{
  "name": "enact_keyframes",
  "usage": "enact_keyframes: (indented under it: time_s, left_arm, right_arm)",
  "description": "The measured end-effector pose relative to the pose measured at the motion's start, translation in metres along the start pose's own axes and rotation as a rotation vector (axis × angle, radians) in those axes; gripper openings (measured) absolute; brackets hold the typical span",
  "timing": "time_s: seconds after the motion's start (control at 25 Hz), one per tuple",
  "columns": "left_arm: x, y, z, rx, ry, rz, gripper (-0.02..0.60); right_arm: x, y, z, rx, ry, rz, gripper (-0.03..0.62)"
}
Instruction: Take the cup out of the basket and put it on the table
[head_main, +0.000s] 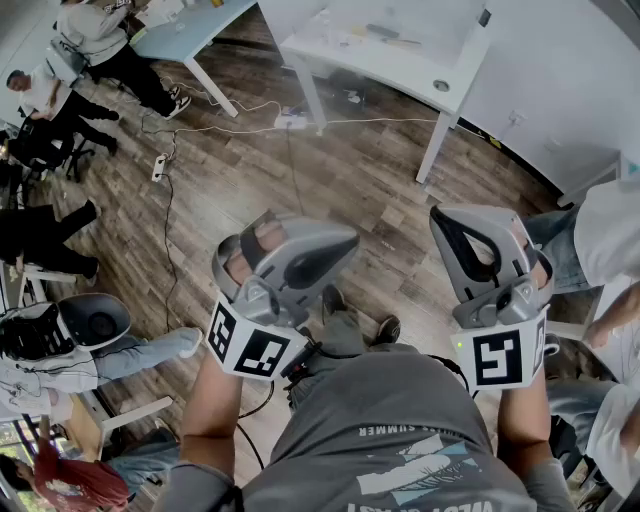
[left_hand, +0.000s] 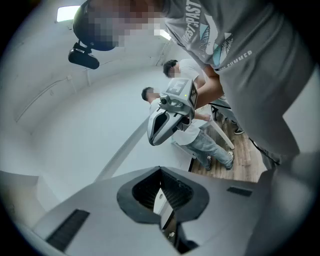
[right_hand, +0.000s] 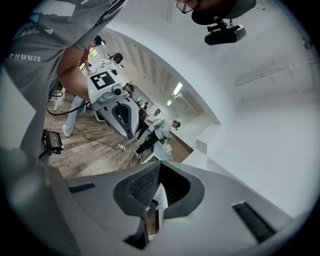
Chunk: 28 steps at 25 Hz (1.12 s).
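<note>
Overhead, left gripper (left_hand: 160, 170) and right gripper (right_hand: 158, 166) raised side by side above wood floor (head_main: 330, 170), both jaws pressed together, empty.

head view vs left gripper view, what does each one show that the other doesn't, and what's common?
Head view only: a white table, a power strip with cables on the floor, seated people at the left, and the left claw seen from outside.
Left gripper view only: the head camera, a ceiling light, and the left claw's jaws closed with nothing between them.
Both: the right claw, the grey T-shirt and the wood floor. Neither shows a cup or basket.
</note>
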<state>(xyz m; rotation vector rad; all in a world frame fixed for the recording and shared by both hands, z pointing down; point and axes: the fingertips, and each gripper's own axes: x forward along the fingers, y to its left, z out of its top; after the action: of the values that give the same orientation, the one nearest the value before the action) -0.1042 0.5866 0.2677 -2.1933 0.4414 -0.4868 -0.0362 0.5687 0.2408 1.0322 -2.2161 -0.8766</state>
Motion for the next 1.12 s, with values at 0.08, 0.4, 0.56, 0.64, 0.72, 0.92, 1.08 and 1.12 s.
enact_keyframes:
  time_s: [0.08, 0.4, 0.56, 0.64, 0.72, 0.92, 1.08, 1.12]
  left_arm:
    - [0.001, -0.001, 0.004, -0.006, 0.001, 0.003, 0.009]
    - [0.014, -0.003, 0.010, -0.017, 0.002, -0.009, 0.009]
    - [0.022, -0.002, 0.010, -0.018, 0.004, -0.017, 0.009]
    - [0.027, -0.001, 0.009, -0.020, 0.006, -0.022, 0.009]
    - [0.028, -0.003, 0.008, -0.020, 0.006, -0.025, 0.009]
    - [0.029, 0.002, 0.000, -0.022, 0.004, -0.029, 0.009]
    - [0.027, 0.016, -0.014, -0.006, -0.015, -0.035, 0.009]
    - [0.027, 0.020, -0.019, -0.001, -0.020, -0.036, 0.009]
  right_arm:
    - [-0.004, -0.001, -0.001, 0.003, 0.000, -0.001, 0.011]
    - [-0.011, -0.009, -0.011, 0.023, 0.002, 0.000, 0.011]
    - [-0.011, -0.015, -0.018, 0.039, 0.002, -0.006, 0.011]
    - [-0.010, -0.019, -0.022, 0.051, -0.001, -0.004, 0.011]
    - [-0.011, -0.018, -0.024, 0.071, -0.010, 0.000, 0.011]
    - [-0.003, -0.024, -0.025, 0.121, -0.031, -0.018, 0.011]
    - [0.011, -0.031, -0.021, 0.105, -0.034, -0.057, 0.011]
    - [0.014, -0.033, -0.019, 0.099, -0.036, -0.067, 0.011]
